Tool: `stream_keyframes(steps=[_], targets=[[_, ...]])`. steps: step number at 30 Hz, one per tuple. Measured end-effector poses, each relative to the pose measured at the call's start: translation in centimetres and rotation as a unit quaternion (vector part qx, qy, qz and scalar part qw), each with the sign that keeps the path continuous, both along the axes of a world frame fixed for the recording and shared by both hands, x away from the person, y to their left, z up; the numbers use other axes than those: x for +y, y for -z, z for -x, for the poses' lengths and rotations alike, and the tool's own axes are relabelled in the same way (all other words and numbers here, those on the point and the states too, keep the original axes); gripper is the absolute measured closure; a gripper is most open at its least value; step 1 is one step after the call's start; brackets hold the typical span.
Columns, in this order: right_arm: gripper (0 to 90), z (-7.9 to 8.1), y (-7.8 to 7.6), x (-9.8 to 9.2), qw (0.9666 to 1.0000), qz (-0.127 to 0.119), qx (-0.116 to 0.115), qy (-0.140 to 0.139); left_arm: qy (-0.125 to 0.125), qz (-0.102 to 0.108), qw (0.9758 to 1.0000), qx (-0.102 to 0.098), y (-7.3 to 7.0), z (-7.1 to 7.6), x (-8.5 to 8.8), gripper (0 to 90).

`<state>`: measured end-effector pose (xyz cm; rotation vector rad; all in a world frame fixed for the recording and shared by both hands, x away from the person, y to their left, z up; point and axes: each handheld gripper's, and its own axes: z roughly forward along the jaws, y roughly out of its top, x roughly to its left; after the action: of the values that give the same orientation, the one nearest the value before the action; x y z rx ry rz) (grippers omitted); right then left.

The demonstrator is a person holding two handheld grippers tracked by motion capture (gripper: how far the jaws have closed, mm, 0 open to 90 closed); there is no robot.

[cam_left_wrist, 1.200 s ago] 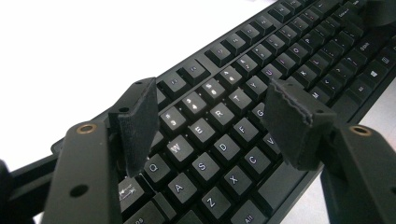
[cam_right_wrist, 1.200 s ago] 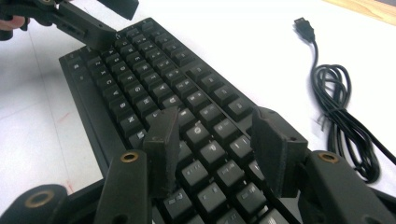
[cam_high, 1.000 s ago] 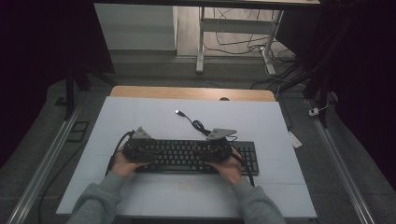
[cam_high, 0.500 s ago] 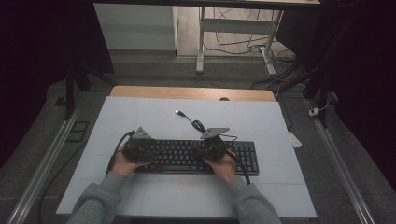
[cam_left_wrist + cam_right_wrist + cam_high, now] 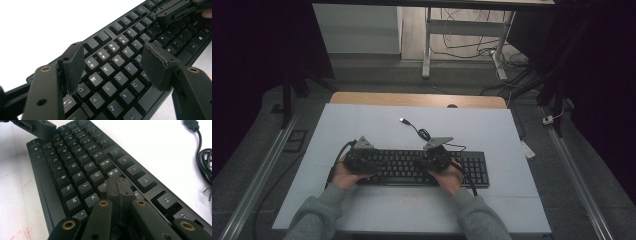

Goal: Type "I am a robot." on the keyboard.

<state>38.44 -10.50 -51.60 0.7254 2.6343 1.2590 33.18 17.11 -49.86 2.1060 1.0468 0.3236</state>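
Observation:
A black keyboard (image 5: 412,167) lies across the white table mat, its keys seen close in the left gripper view (image 5: 117,65) and the right gripper view (image 5: 77,167). My left gripper (image 5: 362,161) hovers over the keyboard's left end, and its jaws stand open above the Q-W-E-R keys (image 5: 112,62) with nothing between them. My right gripper (image 5: 434,159) is over the keyboard's middle. Its jaws have just closed and now meet, shut and empty, with the tips (image 5: 119,185) down on the keys by K and J. Each hand's gripper appears at the edge of the other's view.
The keyboard's black cable (image 5: 422,134) coils behind it on the mat, ending in a loose USB plug (image 5: 403,120); the cable also shows at the right (image 5: 205,160). A wooden table edge (image 5: 417,99) lies beyond the mat, with metal rails (image 5: 257,175) at both sides.
The right gripper has shifted left along the keyboard toward its middle, and its jaws have closed. The left gripper and hand have stayed in place.

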Motion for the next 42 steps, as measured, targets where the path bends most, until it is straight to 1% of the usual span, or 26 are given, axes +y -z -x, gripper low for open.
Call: stream_keyframes(steps=[5, 7, 10, 12, 13, 16, 18, 25, 28, 32, 36, 37, 38, 41, 42], targets=[[90.0, 0.0, 0.2, 0.1, 1.0000, 0.004, 0.000, 0.000, 0.000, 0.001, 1.0000, -0.001, 0.0, 0.0, 0.0, 35.2], [90.0, 0.1, 0.3, 0.3, 0.9998, 0.017, -0.005, 0.001, 0.000, -0.001, 1.0000, -0.001, 0.0, 0.0, 0.0, 35.2], [90.0, 0.1, 0.3, 0.3, 0.9998, 0.017, -0.006, 0.003, 0.001, -0.002, 1.0000, -0.001, 0.0, 0.0, 0.0, 35.1], [90.0, 0.2, 0.2, 0.2, 0.9999, 0.011, -0.008, 0.002, 0.001, -0.002, 1.0000, -0.002, 0.0, 0.0, 0.0, 35.1], [90.0, 0.2, 0.1, 0.1, 0.9999, 0.006, -0.007, 0.004, 0.001, -0.001, 1.0000, -0.002, 0.0, 0.0, 0.0, 35.1], [90.0, 0.1, -0.2, -0.3, 0.9999, -0.003, -0.012, 0.010, -0.001, 0.000, 1.0000, -0.002, 0.0, 0.0, 0.1, 35.1], [90.0, 0.2, -0.4, -0.6, 0.9998, -0.008, -0.012, 0.012, -0.002, 0.000, 1.0000, -0.003, -0.1, 0.1, 0.2, 35.1], [90.0, 0.6, -0.9, -1.7, 0.9997, -0.015, -0.011, 0.018, -0.005, 0.002, 1.0000, -0.004, -0.1, 0.1, 0.4, 35.1], [90.0, 1.0, -1.1, -2.6, 0.9996, -0.016, -0.012, 0.022, -0.006, 0.003, 1.0000, -0.003, -0.1, 0.0, 0.5, 35.1], [89.9, 1.6, -1.3, -4.3, 0.9992, -0.015, -0.011, 0.035, -0.007, 0.004, 1.0000, -0.003, -0.1, 0.0, 0.5, 35.1], [88.1, 1.8, -1.4, -6.2, 0.9983, -0.027, -0.008, 0.051, -0.008, 0.003, 1.0000, -0.003, -0.1, 0.0, 0.5, 35.0], [86.7, 1.9, -1.4, -6.7, 0.9980, -0.029, -0.008, 0.055, -0.007, 0.003, 1.0000, -0.003, -0.1, 0.0, 0.5, 35.0], [85.3, 2.1, -1.5, -7.1, 0.9979, -0.027, -0.008, 0.058, -0.007, 0.003, 1.0000, -0.003, -0.1, 0.0, 0.5, 35.0], [73.8, 2.4, -1.5, -8.2, 0.9974, -0.025, -0.008, 0.067, -0.007, 0.004, 1.0000, -0.003, -0.1, 0.0, 0.6, 35.0], [70.1, 2.6, -1.5, -8.5, 0.9973, -0.025, -0.011, 0.069, -0.007, 0.004, 1.0000, -0.004, -0.1, 0.0, 0.6, 35.0]])
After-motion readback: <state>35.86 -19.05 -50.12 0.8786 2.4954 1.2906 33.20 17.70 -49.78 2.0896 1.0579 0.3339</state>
